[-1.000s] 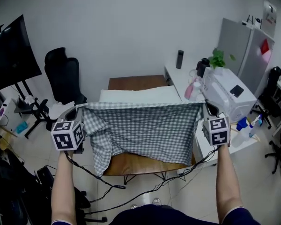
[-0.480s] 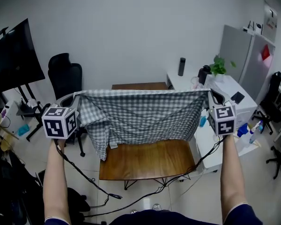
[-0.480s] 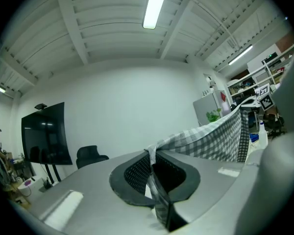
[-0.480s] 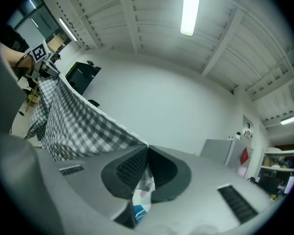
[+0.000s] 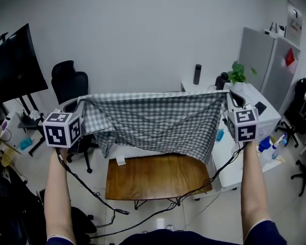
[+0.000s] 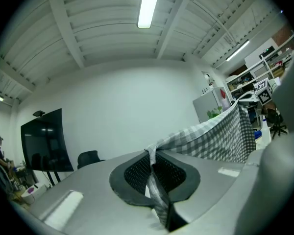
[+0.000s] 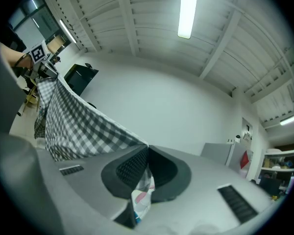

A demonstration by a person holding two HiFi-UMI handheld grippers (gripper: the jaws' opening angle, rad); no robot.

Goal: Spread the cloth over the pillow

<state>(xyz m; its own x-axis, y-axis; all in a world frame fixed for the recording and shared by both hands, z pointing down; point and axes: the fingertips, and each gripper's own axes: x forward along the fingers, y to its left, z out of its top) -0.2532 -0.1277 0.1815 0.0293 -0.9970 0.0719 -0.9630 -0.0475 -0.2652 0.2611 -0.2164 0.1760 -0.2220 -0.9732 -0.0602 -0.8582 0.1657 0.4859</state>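
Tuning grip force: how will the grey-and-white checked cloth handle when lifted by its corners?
Likely floppy: the grey-and-white checked cloth sags and creases between the left gripper and right gripper. Probably light: pinched corners alone carry it. The bunched left side may swing.

Brown wooden tabletop [image 5: 158, 177] in the middle. Black cables [image 5: 121, 212] trail over the pale tiled floor [image 5: 33, 177] in front of it. A black office chair [image 5: 70, 83] stands back left by the white wall [image 5: 143, 29]. A big black screen [image 5: 14, 63] sits on a stand at far left. On the right, just beside the wooden one, is a white tabletop [image 5: 225, 170]. At its far end stand a dark bottle [image 5: 197, 74] and a green plant [image 5: 238, 70], near each other. There is a grey cabinet [image 5: 265, 57] behind the plant. A long ceiling lamp [image 6: 149, 6] is lit overhead, on a ribbed white ceiling.
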